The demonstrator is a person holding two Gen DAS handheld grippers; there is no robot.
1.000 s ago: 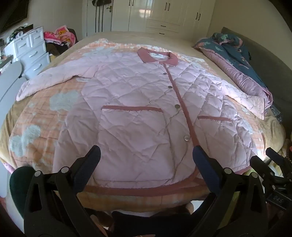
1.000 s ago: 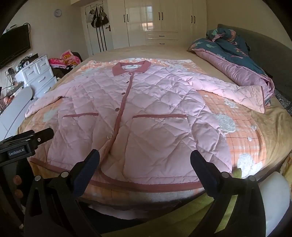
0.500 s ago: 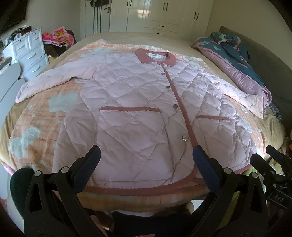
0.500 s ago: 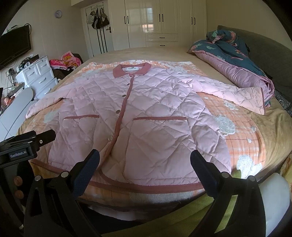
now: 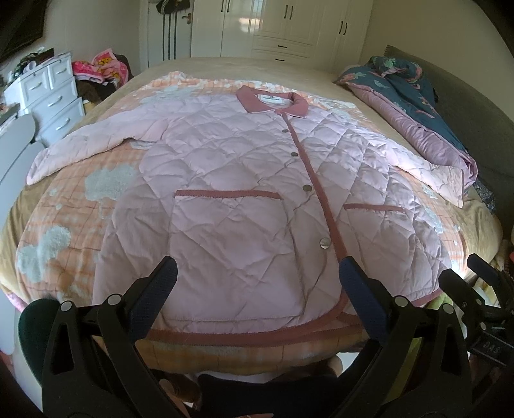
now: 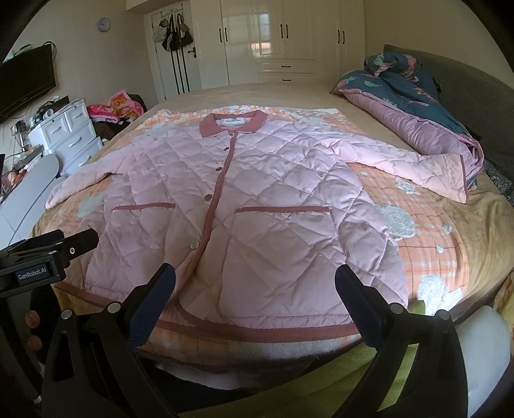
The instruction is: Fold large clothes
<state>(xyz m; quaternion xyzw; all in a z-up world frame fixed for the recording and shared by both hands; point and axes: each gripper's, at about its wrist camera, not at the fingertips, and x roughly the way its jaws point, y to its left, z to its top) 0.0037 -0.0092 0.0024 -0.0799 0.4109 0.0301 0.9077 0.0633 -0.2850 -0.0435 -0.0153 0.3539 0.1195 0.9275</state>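
Both hand-held grippers, left (image 5: 257,276) and right (image 6: 255,278), gape empty before a soft, bulky pink quilted jacket (image 5: 257,199); its hem corners look easiest to pinch.

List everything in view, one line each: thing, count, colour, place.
quilted jacket: one, pink with dusty-rose trim, spread flat and buttoned on the bed, sleeves out to both sides.
blanket: one, orange plaid with white patches, under the jacket.
bed: one, beige cover, filling the middle of the room.
comforter: one, teal floral with mauve lining, bunched at the bed's right edge.
drawer unit: one, white, left of the bed.
wardrobe: one, white, far wall.
wall clock: one, grey, far wall at left.
television: one, black, left wall.
left tool: one, black with blue pads, open over the hem.
right tool: one, same, open over the hem.
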